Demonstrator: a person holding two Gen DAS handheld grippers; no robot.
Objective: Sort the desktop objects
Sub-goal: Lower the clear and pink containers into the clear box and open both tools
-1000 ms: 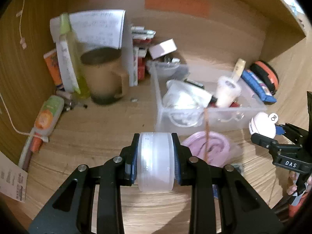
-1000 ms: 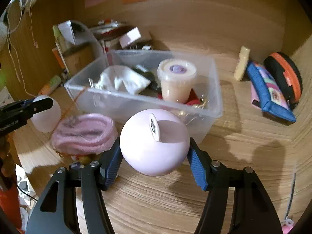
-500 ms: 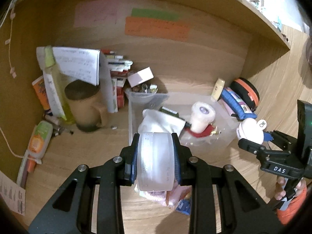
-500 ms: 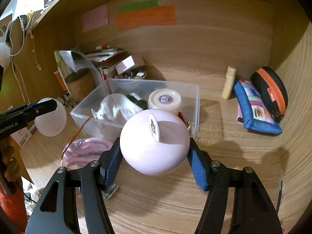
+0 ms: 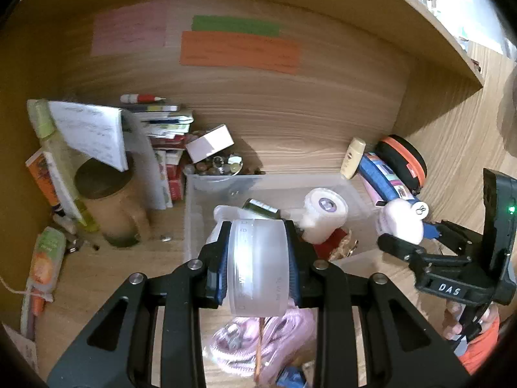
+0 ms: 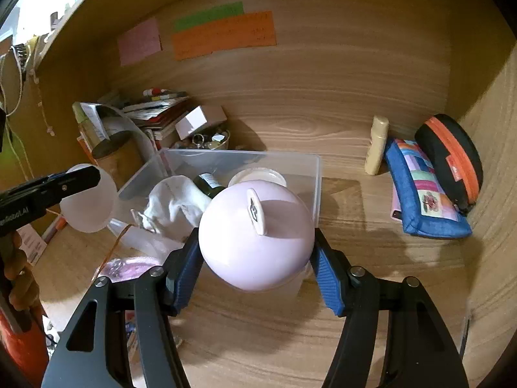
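Both hand-held grippers lifted, now above clear plastic storage bin instead of low over wooden desk. Left hand-held gripper clamps translucent frosted plastic cup; right hand-held gripper clamps round lilac lid. Likely carrying both for sorting into bin.

You've got two tongs up, one clear bin, three sticky notes on the wall, two pouches and one mug.
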